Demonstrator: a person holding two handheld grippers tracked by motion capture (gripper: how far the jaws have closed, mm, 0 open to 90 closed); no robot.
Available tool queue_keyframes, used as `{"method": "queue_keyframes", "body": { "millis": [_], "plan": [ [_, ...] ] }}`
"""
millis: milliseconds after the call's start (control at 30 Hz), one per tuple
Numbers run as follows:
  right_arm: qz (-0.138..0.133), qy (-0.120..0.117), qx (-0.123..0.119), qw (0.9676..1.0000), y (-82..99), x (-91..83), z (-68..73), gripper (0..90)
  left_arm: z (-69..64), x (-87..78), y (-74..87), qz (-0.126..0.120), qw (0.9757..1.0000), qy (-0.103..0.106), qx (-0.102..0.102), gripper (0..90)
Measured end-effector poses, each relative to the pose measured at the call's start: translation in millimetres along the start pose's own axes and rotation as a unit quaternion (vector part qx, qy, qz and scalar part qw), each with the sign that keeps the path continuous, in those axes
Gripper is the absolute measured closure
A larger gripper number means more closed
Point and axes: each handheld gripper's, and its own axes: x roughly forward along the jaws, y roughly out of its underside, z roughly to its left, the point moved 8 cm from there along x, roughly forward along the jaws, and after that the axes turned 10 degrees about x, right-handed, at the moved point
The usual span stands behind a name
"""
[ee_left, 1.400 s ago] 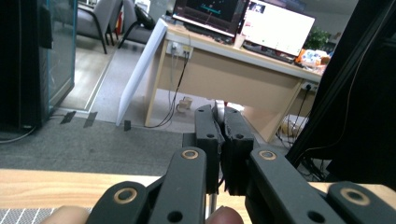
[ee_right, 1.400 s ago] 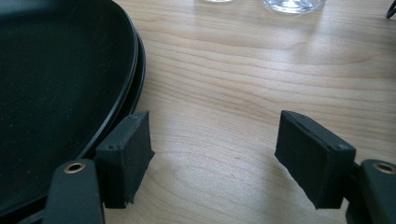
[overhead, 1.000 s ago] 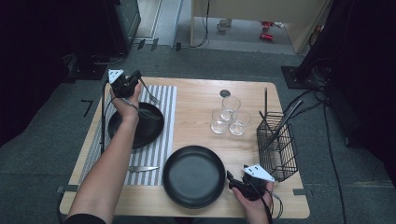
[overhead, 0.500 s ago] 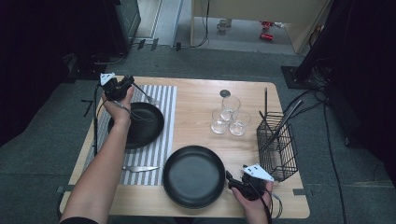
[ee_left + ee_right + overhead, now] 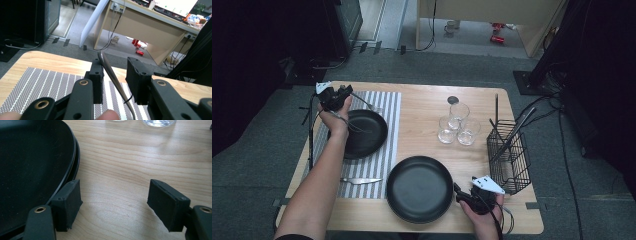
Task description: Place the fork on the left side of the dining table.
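- One thin metal fork [image 5: 113,78] is the item in hand. It sits at the far left of the table [image 5: 424,107], over the striped placemat [image 5: 390,125], just beyond the small black plate [image 5: 359,134].
- Left gripper [image 5: 116,70]: its jaws have just been opening. The handle stands between them, leaning at one pad and apart from the other, so it is not clamped.
- Handling, my judgement: the fork is light, stiff and smooth, so it can slip or swivel in the pads. Best taken mid-handle, square across the flat. Not fragile.
- A knife [image 5: 361,180] lies on the near end of the placemat, well apart from the fork.
- The large black plate [image 5: 419,189] at centre front is bare, as is the small one.
- Right gripper [image 5: 113,195]: jaws apart with nothing between them, resting on the wood, one jaw right at the large plate's rim.
- Three clear glasses [image 5: 457,127] are grouped right of centre and look empty.
- The wire basket [image 5: 509,160] at far right holds a few long dark utensils, tilted; I cannot tell what kind.
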Motion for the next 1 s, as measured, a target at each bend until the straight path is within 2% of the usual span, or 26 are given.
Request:
{"method": "queue_keyframes", "body": {
  "millis": [400,867,1000],
  "plan": [
    [0.000,-0.001,0.000,1.0000,0.0,-0.1,0.0,27.3,5.0,2.5,8.4,0.018,0.9998,0.000,0.004,59.3],
    [0.000,0.003,-0.003,1.0000,0.3,0.0,0.5,27.5,18.1,0.2,16.3,0.022,0.9996,0.001,-0.015,56.8],
    [0.001,0.003,-0.002,1.0000,0.4,0.1,0.6,27.6,19.7,0.8,18.7,0.027,0.9995,0.006,-0.012,55.2]
  ]
}}
